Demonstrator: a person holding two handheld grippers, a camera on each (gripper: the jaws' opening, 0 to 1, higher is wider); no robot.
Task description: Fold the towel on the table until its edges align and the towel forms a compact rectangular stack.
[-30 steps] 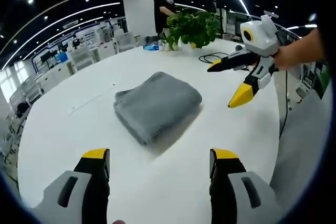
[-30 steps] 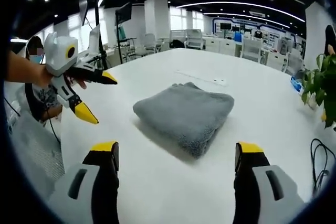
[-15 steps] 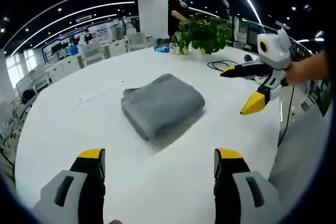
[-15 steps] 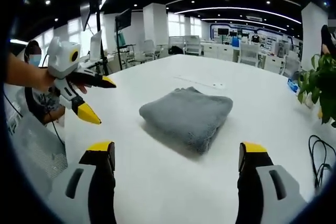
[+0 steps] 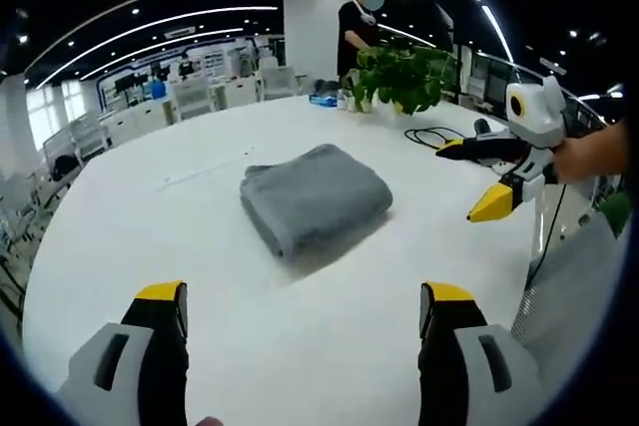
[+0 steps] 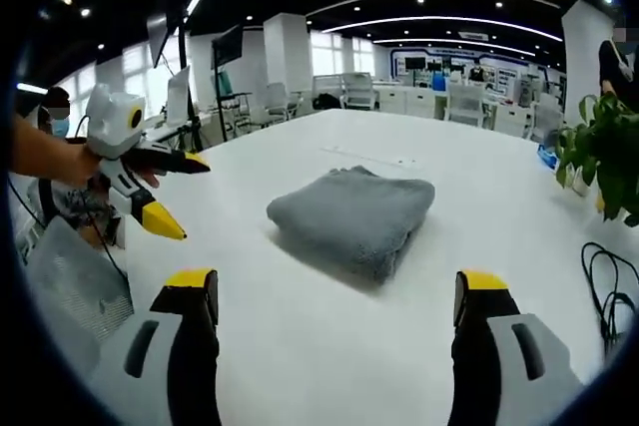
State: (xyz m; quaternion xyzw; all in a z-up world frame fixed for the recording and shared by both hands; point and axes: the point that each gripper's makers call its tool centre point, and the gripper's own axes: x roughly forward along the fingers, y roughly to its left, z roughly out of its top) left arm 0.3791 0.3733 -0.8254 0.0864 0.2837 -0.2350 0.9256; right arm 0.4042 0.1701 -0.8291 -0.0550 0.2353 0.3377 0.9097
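**Towel folded; both grippers apart from it, empty**

Grey towel point(image 5: 316, 202) lying mid-table on white table point(image 5: 120, 246), folded into a thick, compact rectangle, layered edges roughly aligned. Seen again in right gripper view point(image 6: 351, 218), folded bulge toward the camera, looser edges on the far side.

Left gripper point(image 5: 304, 306): jaws spread wide, nothing between them, hovering short of the towel with bare table between. Also seen from the other side point(image 6: 170, 192), well left of the towel, jaws spread.

Right gripper point(image 6: 334, 296): jaws likewise wide, empty, towel straight ahead and centred between them, a strip of table intervening. In left gripper view point(image 5: 481, 179), off to the right of the towel, clear of it.

Key relation: towel dead ahead of both jaw pairs, the two approaching from differing sides; long axis slanting across left gripper view, near-left to far-right. Neither gripper clearly nearer.

Judged: folding looks complete or nearly so; any further move likely a small squaring of edges.

Potted plant point(image 5: 402, 75) and cable point(image 5: 429, 135) at far edge, well apart from towel.
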